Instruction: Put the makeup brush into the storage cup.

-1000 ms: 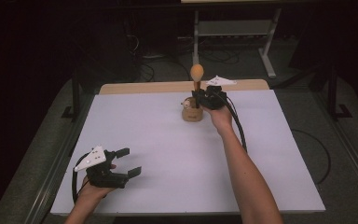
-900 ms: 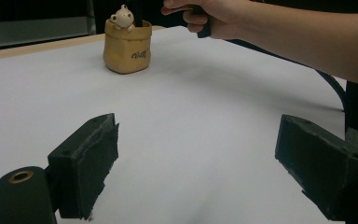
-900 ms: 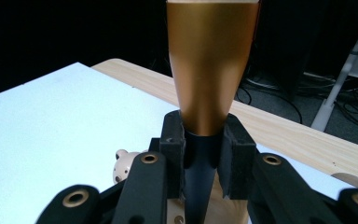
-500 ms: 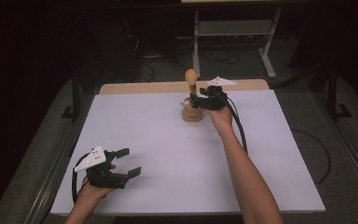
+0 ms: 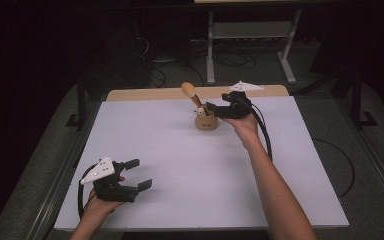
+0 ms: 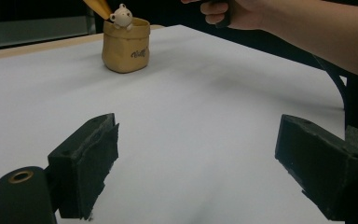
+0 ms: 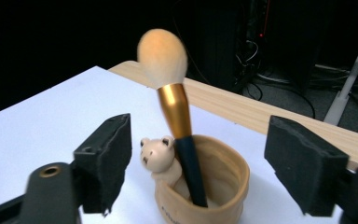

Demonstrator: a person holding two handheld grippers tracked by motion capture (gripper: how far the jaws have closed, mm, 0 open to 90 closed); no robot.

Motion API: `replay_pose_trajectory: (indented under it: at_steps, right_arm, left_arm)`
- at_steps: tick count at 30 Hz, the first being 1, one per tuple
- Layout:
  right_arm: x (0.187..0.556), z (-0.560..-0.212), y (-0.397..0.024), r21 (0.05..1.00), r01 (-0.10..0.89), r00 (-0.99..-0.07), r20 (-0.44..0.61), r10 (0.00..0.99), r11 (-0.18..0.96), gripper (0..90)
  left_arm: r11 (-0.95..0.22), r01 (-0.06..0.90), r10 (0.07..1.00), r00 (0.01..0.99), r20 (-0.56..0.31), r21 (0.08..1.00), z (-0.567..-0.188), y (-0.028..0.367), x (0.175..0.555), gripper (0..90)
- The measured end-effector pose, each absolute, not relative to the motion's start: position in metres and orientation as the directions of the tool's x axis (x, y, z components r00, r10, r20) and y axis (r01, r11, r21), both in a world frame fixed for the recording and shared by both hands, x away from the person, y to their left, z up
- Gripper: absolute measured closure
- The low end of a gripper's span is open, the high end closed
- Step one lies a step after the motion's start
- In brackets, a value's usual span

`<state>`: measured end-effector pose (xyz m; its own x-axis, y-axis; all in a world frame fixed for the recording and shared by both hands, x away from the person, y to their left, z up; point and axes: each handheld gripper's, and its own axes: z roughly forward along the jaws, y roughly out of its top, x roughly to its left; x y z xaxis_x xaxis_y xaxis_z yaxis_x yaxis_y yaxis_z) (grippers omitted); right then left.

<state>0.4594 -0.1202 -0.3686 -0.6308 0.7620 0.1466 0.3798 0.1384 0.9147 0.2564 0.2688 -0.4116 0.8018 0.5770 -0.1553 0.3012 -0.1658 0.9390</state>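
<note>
Covering the wooden table (image 5: 145, 94), a white sheet (image 5: 180, 165); dark room.

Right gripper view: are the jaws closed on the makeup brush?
No: the right gripper stands open, and the makeup brush leans free in the pot.

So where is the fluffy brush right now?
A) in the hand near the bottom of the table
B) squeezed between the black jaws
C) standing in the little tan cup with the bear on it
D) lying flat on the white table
C: the brush stands tilted with its dark handle down inside the tan cup, and the right gripper has its jaws wide apart, not touching it.
</note>
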Motion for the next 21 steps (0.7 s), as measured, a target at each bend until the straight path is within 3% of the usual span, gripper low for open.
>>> replay_pose_trajectory:
  at_steps: [10, 21]
  right_arm:
    - [0.45, -0.373, -0.13, 0.913, 0.385, -0.638, 0.158, 0.754, 0.134, 14.1]
    - [0.436, -0.379, -0.143, 0.913, 0.382, -0.651, 0.158, 0.743, 0.141, 13.2]
  left_arm:
    - [-0.166, 0.301, 0.577, 0.802, -0.155, 0.939, -0.412, 0.27, 0.258, 12.7]
    - [-0.173, 0.304, 0.577, 0.802, -0.154, 0.937, -0.413, 0.269, 0.259, 12.7]
